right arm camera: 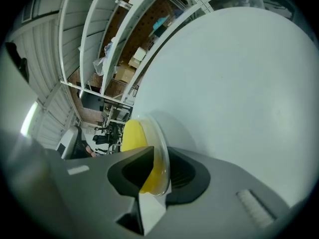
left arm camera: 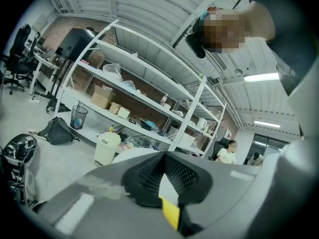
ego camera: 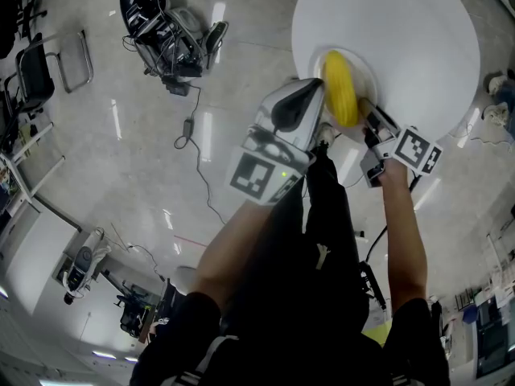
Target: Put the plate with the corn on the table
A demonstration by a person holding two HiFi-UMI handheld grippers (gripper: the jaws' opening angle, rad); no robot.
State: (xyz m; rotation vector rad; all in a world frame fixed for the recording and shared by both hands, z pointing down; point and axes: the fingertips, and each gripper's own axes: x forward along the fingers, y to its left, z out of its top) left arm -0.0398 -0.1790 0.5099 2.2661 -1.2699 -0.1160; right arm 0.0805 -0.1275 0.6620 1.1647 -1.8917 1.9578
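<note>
While I am watching from the head view, the plate (ego camera: 368,77) is lying on the white round table (ego camera: 418,30), at its near edge, and the corn (ego camera: 339,87) is resting on it. The corn's long axis is running from the table's edge toward its middle, with the near end heading back between the two grippers. The right gripper (ego camera: 367,112) is standing released: its jaws are straddling the plate's rim, a gap is showing on one side, and they are not pressing. The left gripper (ego camera: 319,95) is reaching the plate's opposite side. Its jaws are sitting close together, with only a white wedge and a yellow sliver showing in the slit, and I cannot tell whether they are pinching the rim. The gripper bodies are covering the plate's near rim and the corn's near tip.
</note>
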